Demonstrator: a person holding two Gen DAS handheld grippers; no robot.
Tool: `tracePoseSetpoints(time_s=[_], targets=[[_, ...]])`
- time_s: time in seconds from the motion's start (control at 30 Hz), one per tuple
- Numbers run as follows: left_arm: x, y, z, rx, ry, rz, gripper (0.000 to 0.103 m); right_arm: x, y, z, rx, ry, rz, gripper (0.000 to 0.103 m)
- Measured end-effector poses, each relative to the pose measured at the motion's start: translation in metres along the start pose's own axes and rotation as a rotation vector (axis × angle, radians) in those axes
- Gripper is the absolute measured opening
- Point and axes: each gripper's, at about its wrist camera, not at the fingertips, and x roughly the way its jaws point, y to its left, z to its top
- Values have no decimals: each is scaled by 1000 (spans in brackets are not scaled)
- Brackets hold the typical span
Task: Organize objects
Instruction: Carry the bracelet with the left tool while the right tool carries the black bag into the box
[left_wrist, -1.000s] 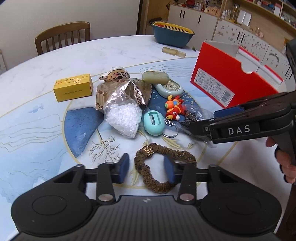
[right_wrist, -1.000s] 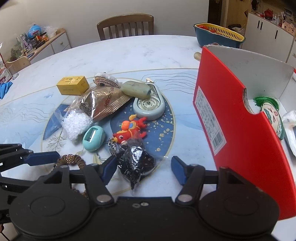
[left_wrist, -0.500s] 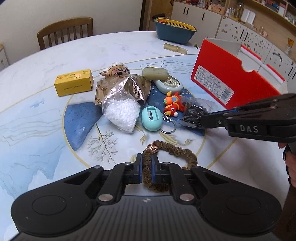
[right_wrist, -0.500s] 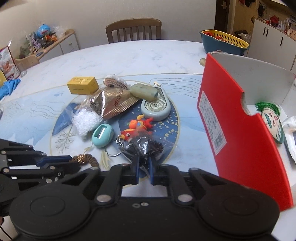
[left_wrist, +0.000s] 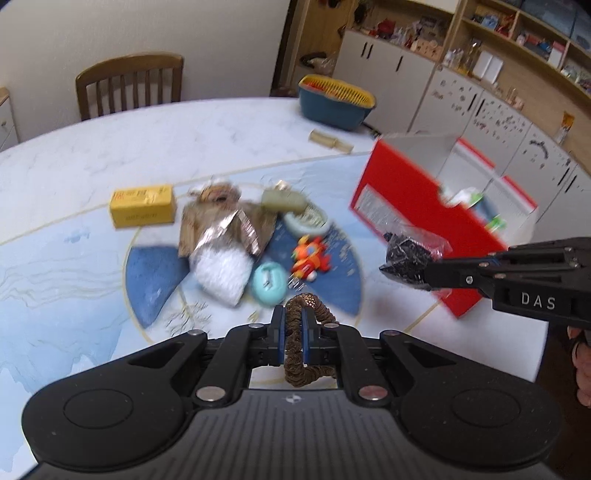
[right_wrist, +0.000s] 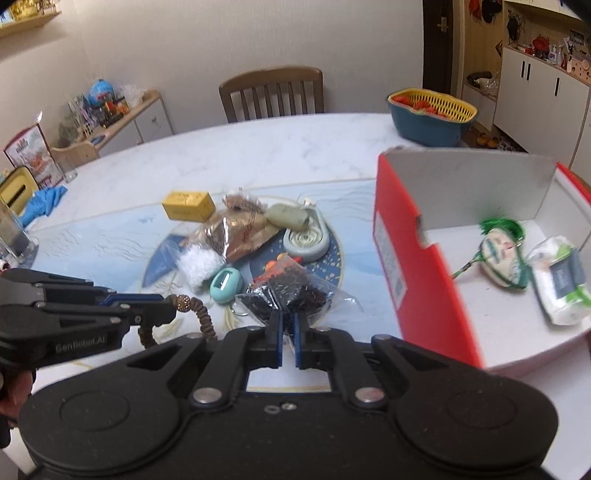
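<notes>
1. brown coiled hair tie (left_wrist: 297, 343), clamped between the blue pads of the left tongs (left_wrist: 293, 332), lifted clear of the surface (left_wrist: 221, 129), its loop sticking out above and drooping below the pads.
2. clear bag of black beads (right_wrist: 286, 293), pinched at its near edge by the right tongs (right_wrist: 287, 338), pads pressed together on the plastic; raised off the surface, seen from the left wrist view hanging in front of the red box (left_wrist: 413, 206).
3. red box standing open at the right, white inside, already holding a green-corded oval charm (right_wrist: 500, 254) and a white wrapped pack (right_wrist: 559, 284), the two lying just beside each other.
4. left on the surface near the middle: a clear bag of white pellets (left_wrist: 221, 273), a brown and silver foil packet (left_wrist: 229, 225) partly over it, a teal egg-shaped keyring (left_wrist: 269, 282), an orange toy figure (left_wrist: 309, 258), a grey-green oval dish (right_wrist: 306, 240) with a pale green bar (right_wrist: 288, 217) at its rim.
5. yellow carton (left_wrist: 142, 205) set apart to the left of that cluster.
6. farther back on the surface, a blue basket with a yellow liner (left_wrist: 334, 101) and a small tan roll (left_wrist: 330, 142); a wooden chair (left_wrist: 129, 85) behind the far edge.
7. left wrist view blurred across the middle of the surface; small print on box and packets unreadable.
</notes>
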Motion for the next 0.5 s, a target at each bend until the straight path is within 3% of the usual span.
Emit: tracePoseSetpoints(time_s=[0.5], targets=[[-43, -60, 69, 50, -117, -154, 8, -65, -52, 24, 6, -69, -10, 4]])
